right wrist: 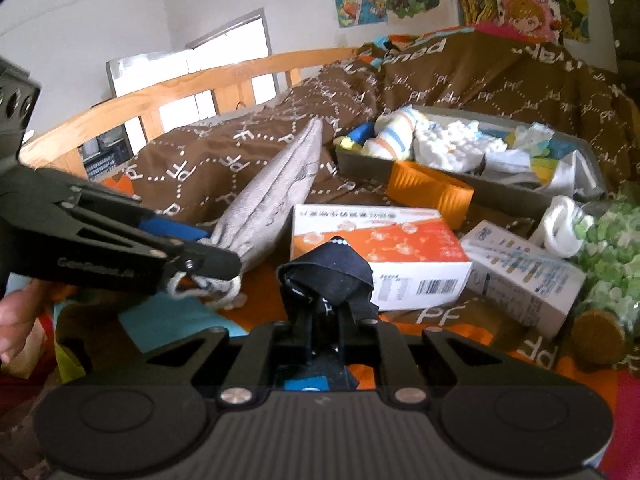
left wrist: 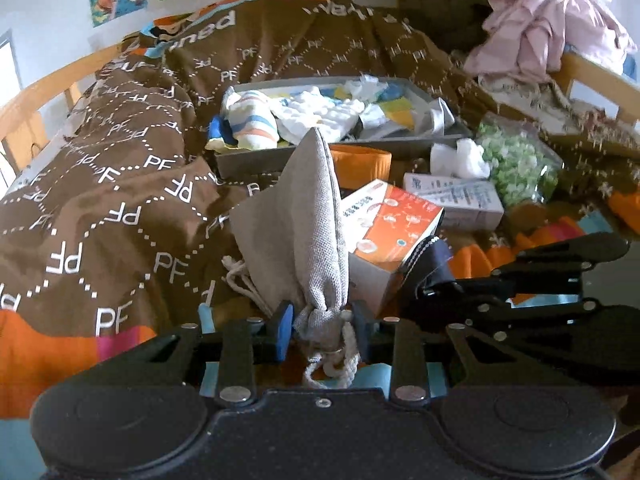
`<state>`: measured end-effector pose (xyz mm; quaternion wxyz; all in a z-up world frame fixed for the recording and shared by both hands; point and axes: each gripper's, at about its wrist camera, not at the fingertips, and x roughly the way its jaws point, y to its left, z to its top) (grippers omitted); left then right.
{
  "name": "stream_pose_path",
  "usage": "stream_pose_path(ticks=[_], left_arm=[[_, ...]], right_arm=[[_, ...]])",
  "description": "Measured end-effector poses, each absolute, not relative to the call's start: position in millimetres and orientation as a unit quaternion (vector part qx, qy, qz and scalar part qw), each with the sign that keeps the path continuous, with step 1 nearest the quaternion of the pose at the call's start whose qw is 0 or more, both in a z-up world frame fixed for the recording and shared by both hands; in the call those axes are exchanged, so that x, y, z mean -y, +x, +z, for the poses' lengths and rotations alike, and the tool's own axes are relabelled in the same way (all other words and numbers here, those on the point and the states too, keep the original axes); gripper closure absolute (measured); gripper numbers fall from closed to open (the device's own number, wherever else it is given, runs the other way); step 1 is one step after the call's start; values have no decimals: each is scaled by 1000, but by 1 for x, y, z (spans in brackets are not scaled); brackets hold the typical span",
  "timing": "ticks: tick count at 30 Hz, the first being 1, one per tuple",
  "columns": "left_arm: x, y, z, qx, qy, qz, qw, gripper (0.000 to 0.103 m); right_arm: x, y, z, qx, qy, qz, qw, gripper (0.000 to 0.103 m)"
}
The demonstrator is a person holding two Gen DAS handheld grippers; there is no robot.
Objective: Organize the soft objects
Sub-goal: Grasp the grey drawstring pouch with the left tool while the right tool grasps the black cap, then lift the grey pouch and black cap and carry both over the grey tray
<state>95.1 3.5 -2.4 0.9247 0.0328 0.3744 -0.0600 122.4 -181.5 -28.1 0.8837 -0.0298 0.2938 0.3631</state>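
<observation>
I am looking at a grey tray [left wrist: 436,142] lying on the brown quilt [left wrist: 120,184]; it is holding a striped sock bundle [left wrist: 252,122], white cloths [left wrist: 316,116] and yellow and blue bits, all heaped loosely, with the striped bundle spilling over the near left corner. An orange holder [right wrist: 430,188] is lying against the tray's front wall.

My left gripper [left wrist: 322,326] is clamping the gathered neck of a grey drawstring pouch [left wrist: 304,216], and the pouch is standing up from the pads with its cord [left wrist: 332,368] trailing below. My right gripper [right wrist: 324,320] is pinching a dark navy fabric piece [right wrist: 328,272], which is bunching up above the fingers.

Between both grippers and the tray, an orange-and-white box [right wrist: 380,256] is sitting flat, and a white carton [right wrist: 520,276] is lying just beside it on the right. A white rolled cloth [right wrist: 560,226] is resting near the carton's far end, touching a bag of green pieces [left wrist: 516,168]. A cork lid [right wrist: 598,338] is lying near the carton. Pink clothing [left wrist: 548,20] is piling up at the far right, by the wooden rail [right wrist: 180,84].
</observation>
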Motion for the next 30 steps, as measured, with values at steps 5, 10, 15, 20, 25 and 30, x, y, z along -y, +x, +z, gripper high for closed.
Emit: stream_pose_path(ticks=[5, 10, 15, 20, 25, 30], left_arm=[[-6, 83, 4, -355, 4, -69, 932, 71], [-6, 76, 11, -339, -21, -86, 937, 71], [2, 69, 16, -325, -5, -98, 941, 71], [12, 61, 19, -301, 29, -110, 947, 71], [21, 60, 27, -268, 46, -107, 956, 71], [28, 63, 29, -261, 55, -105, 958, 71]], right_arm=[[187, 117, -18, -269, -24, 353, 896, 90], [189, 113, -9, -250, -30, 349, 903, 90], [191, 109, -3, -237, -30, 344, 908, 90], [197, 109, 4, -220, -24, 330, 918, 90], [206, 113, 9, -212, -8, 320, 923, 90], [209, 113, 11, -207, -5, 321, 924, 90]])
